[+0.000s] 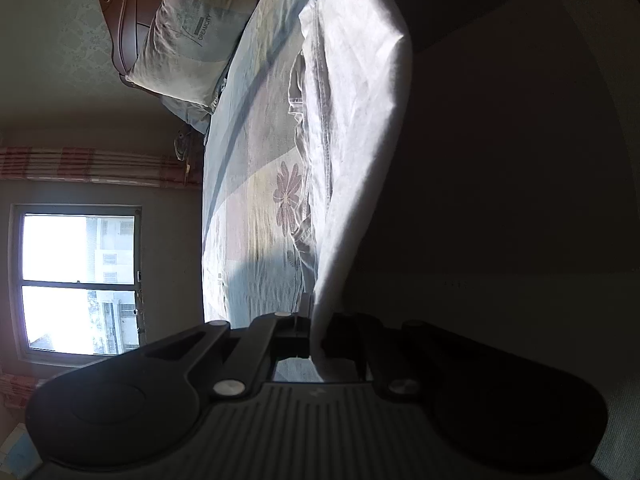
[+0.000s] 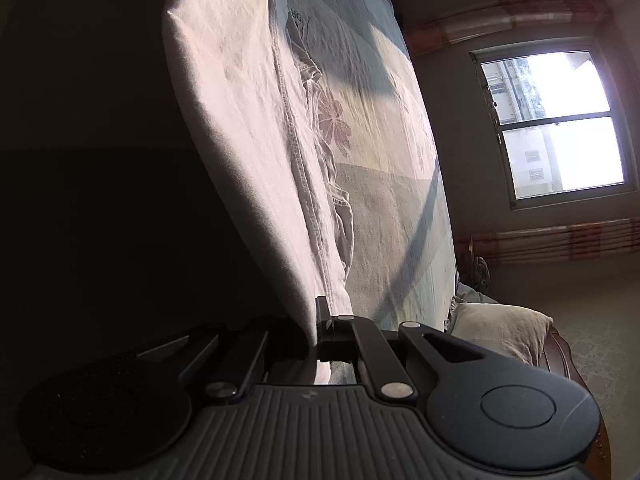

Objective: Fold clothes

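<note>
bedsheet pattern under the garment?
Pale blue-grey bedsheet with pinkish-red flower prints and a dark curved stripe; clearest in the right wrist view.

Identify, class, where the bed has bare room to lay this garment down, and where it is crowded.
Free: the wide stretch of bedsheet between the lifted white garment and the window-side edge, around the flower print. Crowded: the headboard end, taken by the pillow. Both tools, left and right, are shut on the garment.
</note>
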